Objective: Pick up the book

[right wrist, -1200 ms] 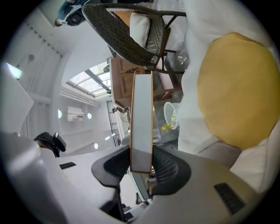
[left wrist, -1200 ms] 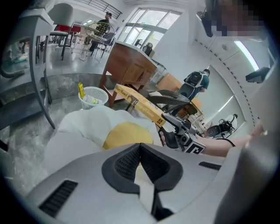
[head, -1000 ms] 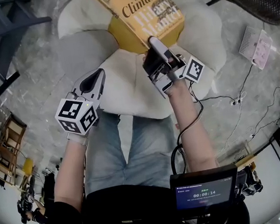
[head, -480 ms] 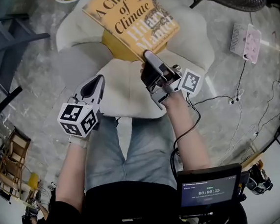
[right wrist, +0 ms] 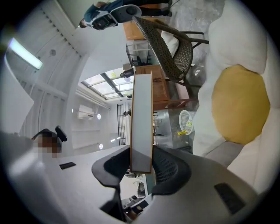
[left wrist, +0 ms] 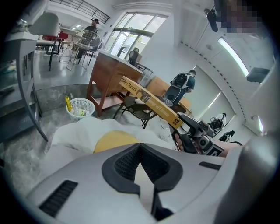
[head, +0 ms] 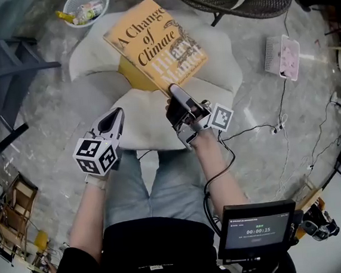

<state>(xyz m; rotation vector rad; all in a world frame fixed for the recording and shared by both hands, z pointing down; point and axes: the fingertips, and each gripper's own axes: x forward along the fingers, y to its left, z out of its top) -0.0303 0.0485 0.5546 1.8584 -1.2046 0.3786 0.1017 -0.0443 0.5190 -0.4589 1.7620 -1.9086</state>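
Over the white cushion (head: 151,125), right gripper (head: 174,92) fingers clamp the book (head: 155,41) (left gripper (head: 118,113) fingers pressed together, empty).

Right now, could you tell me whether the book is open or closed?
Closed. The book shows its front cover; the right gripper pinches both covers around the pages.

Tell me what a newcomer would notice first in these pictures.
The big orange book stands out at top centre, gripped by one corner in the right tongs and held above a white cushion with a yellow middle, like a fried egg. The left tongs hang shut and empty at lower left.
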